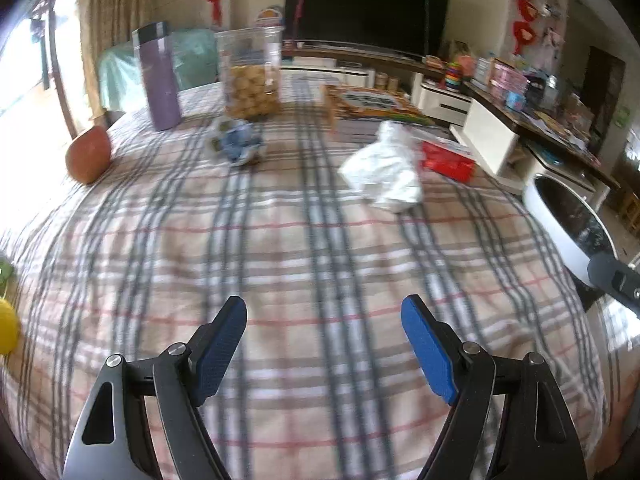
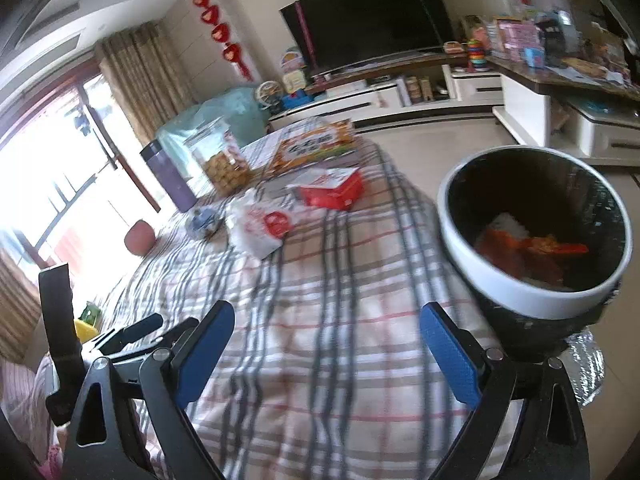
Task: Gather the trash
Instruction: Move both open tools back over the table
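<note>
Only the right wrist view looks down into the trash bin (image 2: 536, 304): a dark tub with a white rim, holding orange-red wrappers (image 2: 532, 250) and a bit of white paper. In the left wrist view the same bin (image 1: 548, 216) shows just as a white rim at the right edge of the plaid-covered surface (image 1: 280, 240), its contents hidden. The left view alone shows a yellow object (image 1: 8, 330) at the far left edge.

The left gripper (image 1: 324, 308) hovers low over bare plaid, its blue pads spread wide with nothing between them. The right gripper (image 2: 327, 316) is likewise held apart and empty, just left of the bin and angled across the cloth.

A crumpled white plastic bag (image 1: 384, 170) lies on the cloth left of the bin and farther away; in the right view it shows a red label (image 2: 260, 226). A red carton (image 2: 332, 190) sits just behind it, and a small blue-and-white wad (image 1: 238, 144) lies farther left, near a purple tumbler (image 1: 158, 76) and a clear jar of snacks (image 1: 252, 74).
</note>
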`<state>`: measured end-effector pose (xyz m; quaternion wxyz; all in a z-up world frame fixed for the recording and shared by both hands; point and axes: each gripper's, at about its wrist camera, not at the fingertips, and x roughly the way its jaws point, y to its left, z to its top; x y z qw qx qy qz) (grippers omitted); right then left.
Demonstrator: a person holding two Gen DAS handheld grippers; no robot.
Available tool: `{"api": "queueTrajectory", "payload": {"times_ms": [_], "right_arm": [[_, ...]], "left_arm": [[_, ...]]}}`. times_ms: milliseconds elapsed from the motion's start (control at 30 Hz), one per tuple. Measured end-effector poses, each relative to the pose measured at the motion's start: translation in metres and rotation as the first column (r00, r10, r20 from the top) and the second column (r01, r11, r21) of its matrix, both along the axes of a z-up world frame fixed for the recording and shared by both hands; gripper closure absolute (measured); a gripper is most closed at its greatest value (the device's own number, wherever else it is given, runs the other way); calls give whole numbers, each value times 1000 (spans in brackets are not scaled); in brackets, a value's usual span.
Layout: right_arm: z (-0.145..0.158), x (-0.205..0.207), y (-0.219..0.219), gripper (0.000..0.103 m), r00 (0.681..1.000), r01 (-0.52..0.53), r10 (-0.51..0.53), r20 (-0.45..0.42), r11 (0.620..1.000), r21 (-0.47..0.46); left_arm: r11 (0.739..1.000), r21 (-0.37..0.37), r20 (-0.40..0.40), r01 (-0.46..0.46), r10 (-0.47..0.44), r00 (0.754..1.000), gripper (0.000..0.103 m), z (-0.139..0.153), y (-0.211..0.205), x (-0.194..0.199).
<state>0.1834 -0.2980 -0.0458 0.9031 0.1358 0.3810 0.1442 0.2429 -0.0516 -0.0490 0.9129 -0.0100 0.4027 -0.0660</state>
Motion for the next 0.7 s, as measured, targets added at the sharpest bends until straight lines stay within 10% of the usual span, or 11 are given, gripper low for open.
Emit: {"api": "queueTrajectory", "payload": {"times_ms": [700], "right_arm": [[-22,29,67,8,995,-99,99,-29,995,-9]], "left_arm": [[996,35,-7,-88,88,996,23,-10,47,37]]}}
